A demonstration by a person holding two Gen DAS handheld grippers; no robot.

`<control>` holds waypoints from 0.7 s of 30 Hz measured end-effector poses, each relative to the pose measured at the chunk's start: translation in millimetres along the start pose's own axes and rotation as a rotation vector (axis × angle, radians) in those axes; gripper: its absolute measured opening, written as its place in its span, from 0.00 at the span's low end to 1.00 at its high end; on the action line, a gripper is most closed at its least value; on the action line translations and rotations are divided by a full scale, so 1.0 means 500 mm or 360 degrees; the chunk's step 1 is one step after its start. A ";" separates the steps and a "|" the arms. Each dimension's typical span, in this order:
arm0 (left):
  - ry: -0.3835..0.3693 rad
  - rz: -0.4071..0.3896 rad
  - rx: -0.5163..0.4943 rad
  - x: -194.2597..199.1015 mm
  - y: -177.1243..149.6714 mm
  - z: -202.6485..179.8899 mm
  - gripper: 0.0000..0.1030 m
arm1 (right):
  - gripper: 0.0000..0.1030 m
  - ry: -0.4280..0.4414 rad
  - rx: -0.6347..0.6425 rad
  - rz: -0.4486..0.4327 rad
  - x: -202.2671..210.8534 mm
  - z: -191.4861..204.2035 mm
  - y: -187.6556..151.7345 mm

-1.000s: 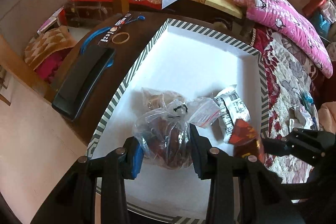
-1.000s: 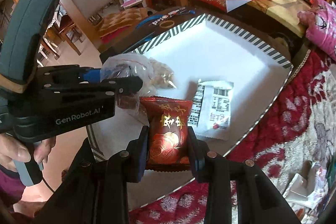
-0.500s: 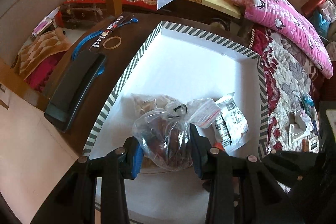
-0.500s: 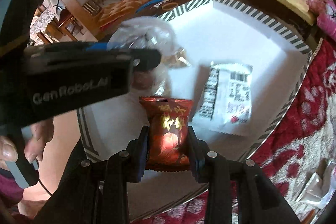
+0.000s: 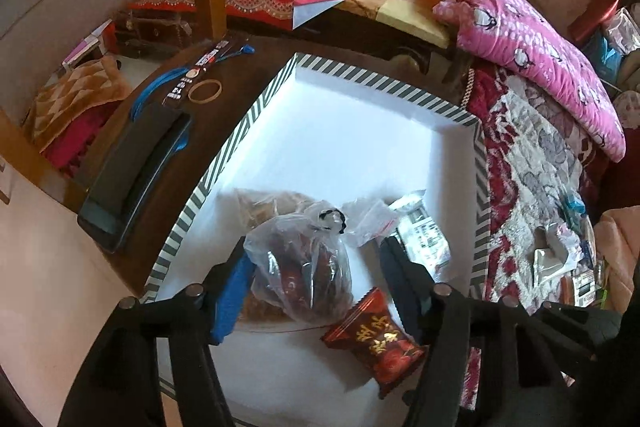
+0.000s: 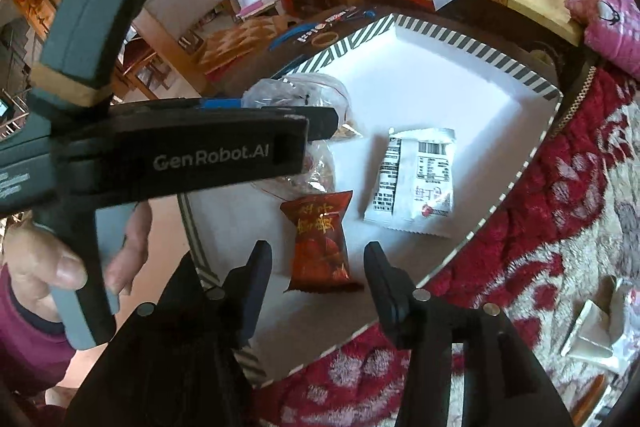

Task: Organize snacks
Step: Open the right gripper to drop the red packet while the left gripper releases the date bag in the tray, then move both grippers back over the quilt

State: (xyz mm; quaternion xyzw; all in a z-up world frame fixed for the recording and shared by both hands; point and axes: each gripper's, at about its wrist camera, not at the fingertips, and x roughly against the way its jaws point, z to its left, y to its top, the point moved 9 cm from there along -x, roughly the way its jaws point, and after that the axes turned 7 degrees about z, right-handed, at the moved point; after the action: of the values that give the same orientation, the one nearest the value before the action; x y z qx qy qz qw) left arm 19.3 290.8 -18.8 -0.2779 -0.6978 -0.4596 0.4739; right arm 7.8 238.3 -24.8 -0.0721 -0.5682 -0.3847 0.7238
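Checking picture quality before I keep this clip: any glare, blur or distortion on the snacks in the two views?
Left wrist view: sharp, strong fisheye bending of the striped tray rim; sunlight washes out the tray floor; the clear bag glints. Right wrist view: the red packet and white packet are legible, corners dark.

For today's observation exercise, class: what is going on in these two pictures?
A person with a gripper in each hand is putting snacks into a striped-edged white box. The left gripper is opening around a clear bag; the right gripper is opening, its red packet lying on the box floor beside a white packet.
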 end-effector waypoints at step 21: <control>-0.0016 -0.0047 -0.0099 0.051 -0.008 -0.080 0.70 | 0.61 -0.0060 -0.0119 -0.0109 0.120 -0.064 -0.093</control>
State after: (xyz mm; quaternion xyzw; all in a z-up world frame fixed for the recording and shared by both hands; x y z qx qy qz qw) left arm 22.2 251.6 8.1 -0.2846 -0.6897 -0.4865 0.4547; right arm 6.1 160.5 1.6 -0.0869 -0.5692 -0.4287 0.6962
